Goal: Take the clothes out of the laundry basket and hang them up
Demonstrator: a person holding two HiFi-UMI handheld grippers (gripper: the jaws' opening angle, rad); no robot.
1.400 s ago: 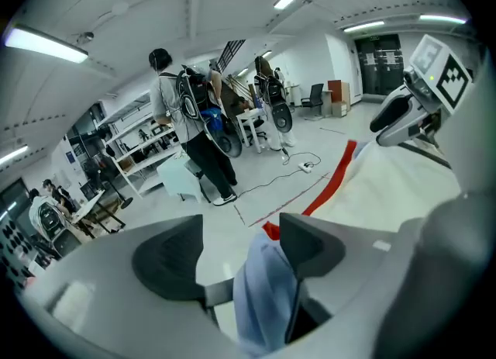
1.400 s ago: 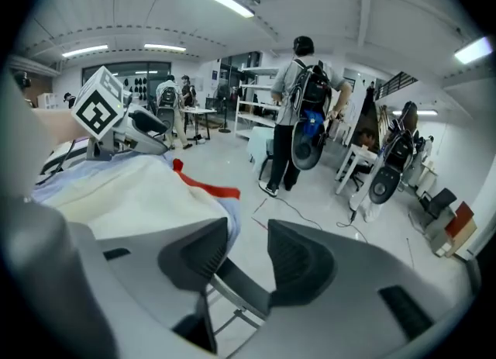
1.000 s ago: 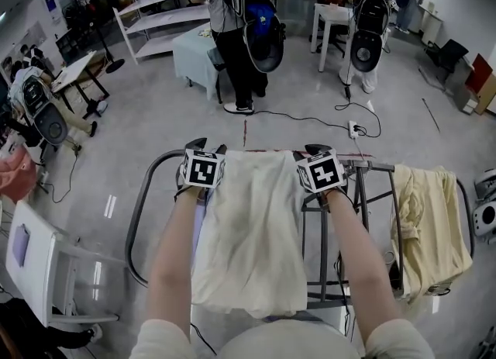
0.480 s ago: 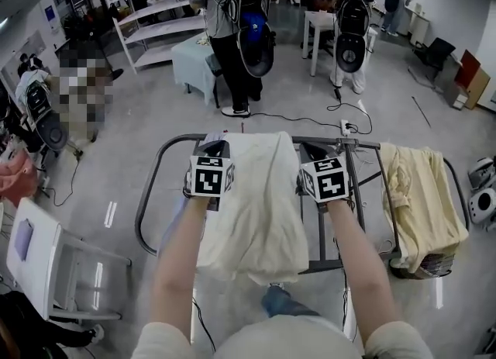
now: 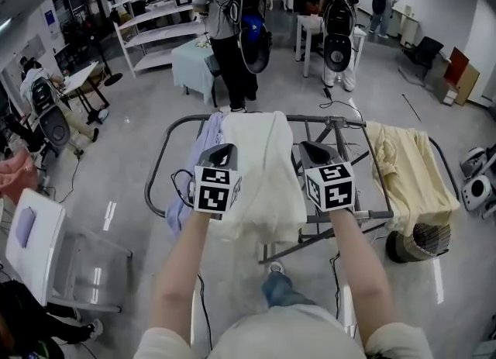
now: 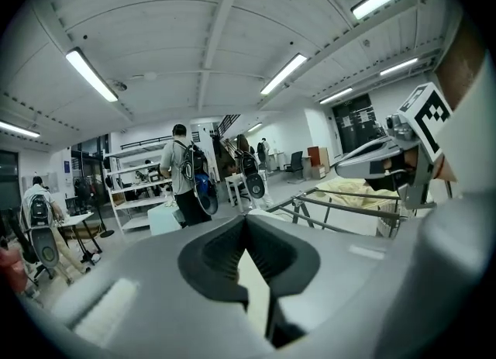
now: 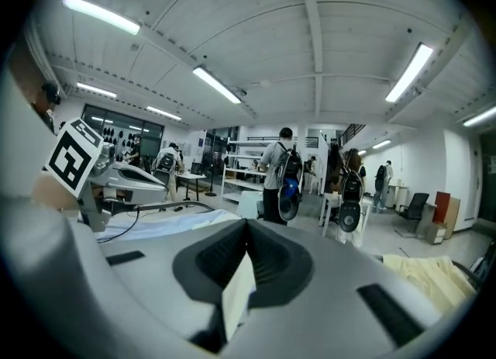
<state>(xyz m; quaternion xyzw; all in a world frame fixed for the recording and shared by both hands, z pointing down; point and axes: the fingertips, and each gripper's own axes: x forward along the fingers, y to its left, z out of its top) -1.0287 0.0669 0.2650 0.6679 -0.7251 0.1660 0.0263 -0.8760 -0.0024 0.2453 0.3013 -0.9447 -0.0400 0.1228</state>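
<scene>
A cream cloth [image 5: 263, 171] lies draped over the middle of the grey drying rack [image 5: 159, 171]. A lilac cloth [image 5: 186, 195] hangs at its left and a yellow garment [image 5: 407, 171] at its right. My left gripper [image 5: 221, 150] is raised above the cream cloth's left edge, jaws shut with nothing gripped. My right gripper [image 5: 310, 148] is raised over the cloth's right edge, also shut and empty. In the left gripper view the jaws [image 6: 246, 218] meet, and a sliver of cream cloth shows below them. The right gripper view shows the same [image 7: 248, 222]. The laundry basket [image 5: 422, 243] stands under the yellow garment.
People with backpacks [image 5: 236, 32] stand beyond the rack near a small table and white shelves [image 5: 155, 16]. A white chair [image 5: 54, 253] stands at my left. Cables run over the floor past the rack. My shoe [image 5: 277, 288] shows under the rack's near edge.
Both grippers have come back from the rack's far rail and up towards me, and their jaws have shut. The cream cloth stays draped on the rack.
</scene>
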